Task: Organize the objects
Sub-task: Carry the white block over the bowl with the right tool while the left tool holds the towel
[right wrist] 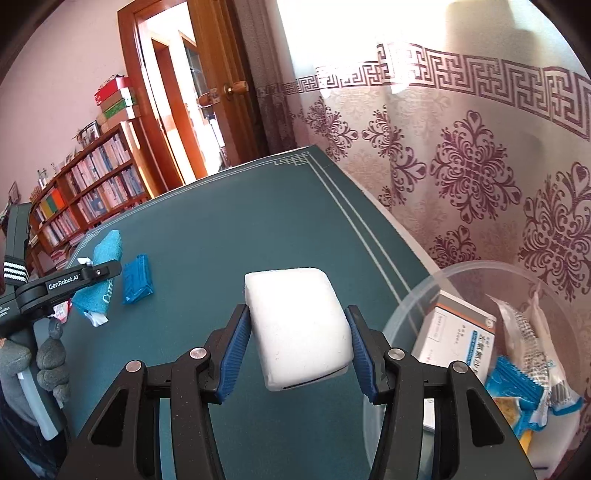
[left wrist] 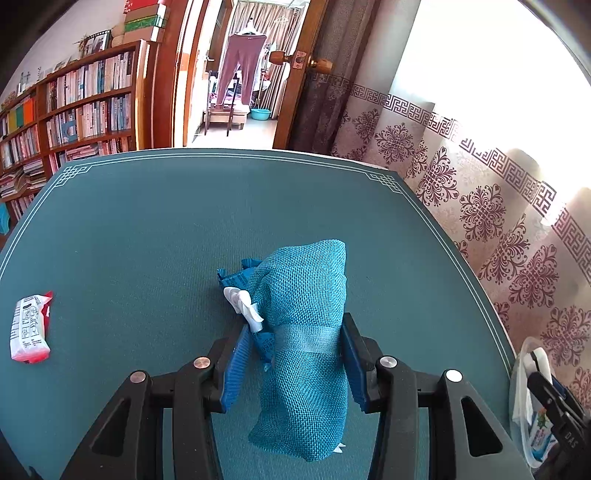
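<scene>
Teal woven pouch [left wrist: 304, 332] in left tongs [left wrist: 291, 354] — white block [right wrist: 299, 328] in right tongs [right wrist: 297, 350].

Teal table [left wrist: 147, 221]; red-white packet [left wrist: 30, 326]; blue packet [right wrist: 137, 278]

We see a wooden bookcase [left wrist: 85, 107] packed with books along the left wall, with flat boxes [left wrist: 144, 20] stacked on its top beside a framed picture [left wrist: 98, 42]. Next to it an open wooden door [left wrist: 295, 92] with a round knob [left wrist: 319, 66] gives onto a bright room, where mauve trousers [left wrist: 240, 62] hang above a dark chair [left wrist: 225, 114] and a blue basin [left wrist: 260, 113] sits on the floor. To the right hangs a pale curtain [left wrist: 480, 206] printed with maroon medallions and a key-pattern band, lit from behind. The same bookcase [right wrist: 92, 184] and curtain [right wrist: 461, 166] show from the right wrist.
</scene>
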